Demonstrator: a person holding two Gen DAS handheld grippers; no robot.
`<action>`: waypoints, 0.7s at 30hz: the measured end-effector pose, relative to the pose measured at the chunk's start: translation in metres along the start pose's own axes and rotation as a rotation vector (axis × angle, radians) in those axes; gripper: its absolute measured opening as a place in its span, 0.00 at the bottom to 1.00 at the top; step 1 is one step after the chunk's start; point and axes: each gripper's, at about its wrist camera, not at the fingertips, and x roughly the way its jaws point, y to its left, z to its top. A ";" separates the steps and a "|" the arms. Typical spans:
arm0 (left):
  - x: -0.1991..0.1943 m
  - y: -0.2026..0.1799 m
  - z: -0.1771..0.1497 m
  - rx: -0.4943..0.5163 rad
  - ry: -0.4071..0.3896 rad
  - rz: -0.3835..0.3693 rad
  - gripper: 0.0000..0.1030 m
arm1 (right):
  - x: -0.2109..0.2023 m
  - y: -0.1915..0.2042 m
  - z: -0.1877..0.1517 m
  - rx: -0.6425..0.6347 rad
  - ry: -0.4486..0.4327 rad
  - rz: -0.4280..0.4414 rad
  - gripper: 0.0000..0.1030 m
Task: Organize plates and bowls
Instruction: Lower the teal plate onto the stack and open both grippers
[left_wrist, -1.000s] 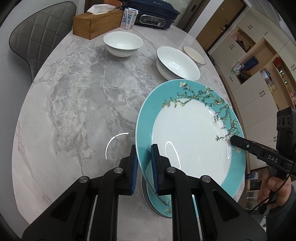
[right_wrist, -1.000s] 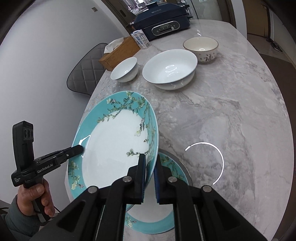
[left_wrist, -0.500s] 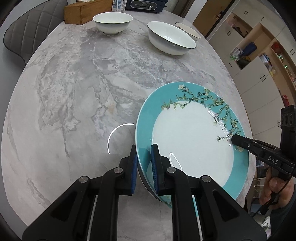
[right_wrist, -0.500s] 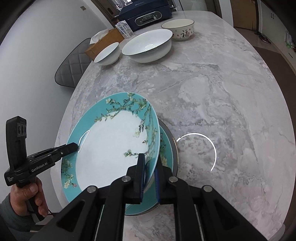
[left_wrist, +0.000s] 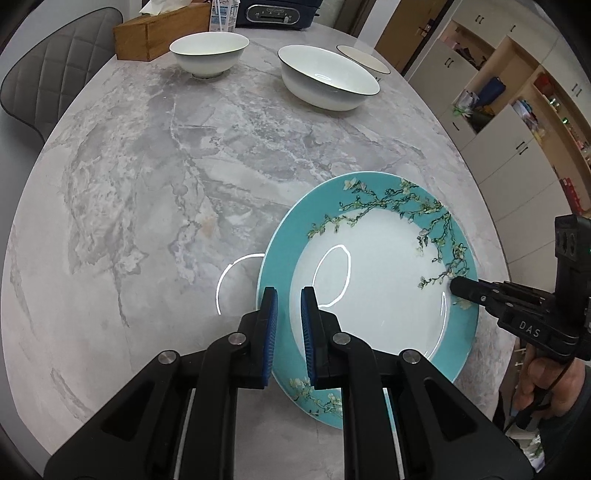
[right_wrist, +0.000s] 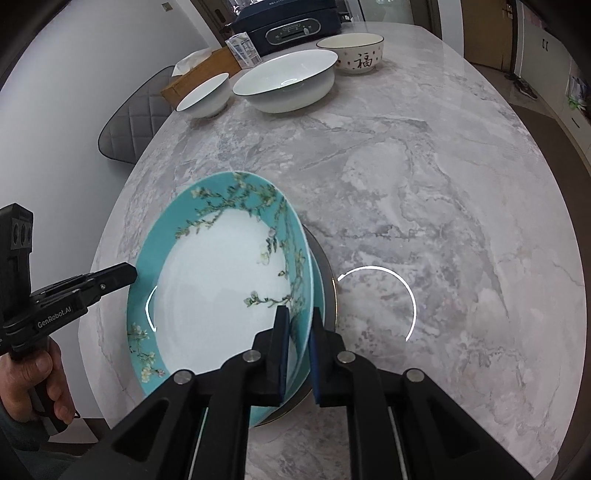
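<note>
Teal plate held by both grippers, low over the stack.
Left gripper (left_wrist: 289, 325) and right gripper (right_wrist: 298, 341): jaws closed on opposite rims of the teal plate (left_wrist: 373, 280), tilted above another plate (right_wrist: 325, 273) on the table (right_wrist: 424, 177); bowls well apart.

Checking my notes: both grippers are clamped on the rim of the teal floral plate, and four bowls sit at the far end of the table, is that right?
Not quite: the right wrist view shows three bowls, a small white bowl, a large white bowl and a patterned bowl. Both grippers do clamp the teal plate.
</note>
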 end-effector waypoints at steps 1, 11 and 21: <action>0.001 0.000 -0.001 -0.002 0.001 0.001 0.11 | 0.001 -0.002 0.000 0.006 0.002 0.004 0.12; -0.003 0.003 -0.003 -0.036 -0.015 -0.033 0.10 | 0.010 -0.002 -0.002 -0.024 0.031 -0.049 0.15; -0.013 0.008 -0.003 -0.069 -0.047 -0.075 0.11 | 0.009 0.004 0.002 -0.060 0.035 -0.121 0.68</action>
